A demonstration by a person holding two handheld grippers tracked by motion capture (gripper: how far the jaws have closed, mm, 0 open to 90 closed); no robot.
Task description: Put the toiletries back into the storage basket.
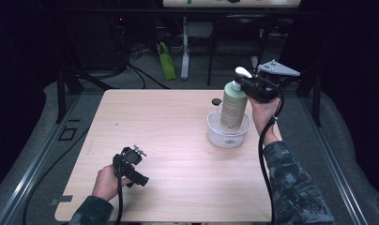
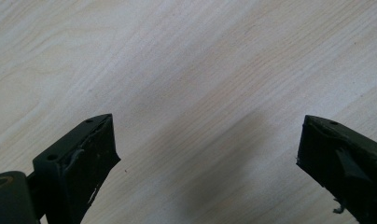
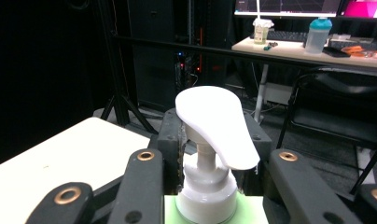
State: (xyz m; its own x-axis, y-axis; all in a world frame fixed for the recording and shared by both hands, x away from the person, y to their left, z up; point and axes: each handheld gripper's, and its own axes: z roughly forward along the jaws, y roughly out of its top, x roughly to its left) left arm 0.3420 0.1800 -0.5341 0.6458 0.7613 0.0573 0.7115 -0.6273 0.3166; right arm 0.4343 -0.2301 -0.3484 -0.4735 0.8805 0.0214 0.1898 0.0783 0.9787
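The green pump bottle hangs upright with its base inside the white mesh basket at the right of the table, held at its neck by the right gripper, whose jaws are clamped just under the white pump head. The step in hand looks like setting the bottle down into the basket. To do it well, the person should keep the bottle vertical and centred over the basket floor, lower until the base sits flat, and release only then, since a tall bottle in a shallow basket could tip against the rim.

The bottle is smooth, matte plastic, a tall cylinder with rounded shoulders; the pump head is glossy, with a broad curved spout. The basket is a round, low, perforated bowl. The table is pale wood grain.

At the near left, the left gripper rests low over the table, jaws spread wide and empty.
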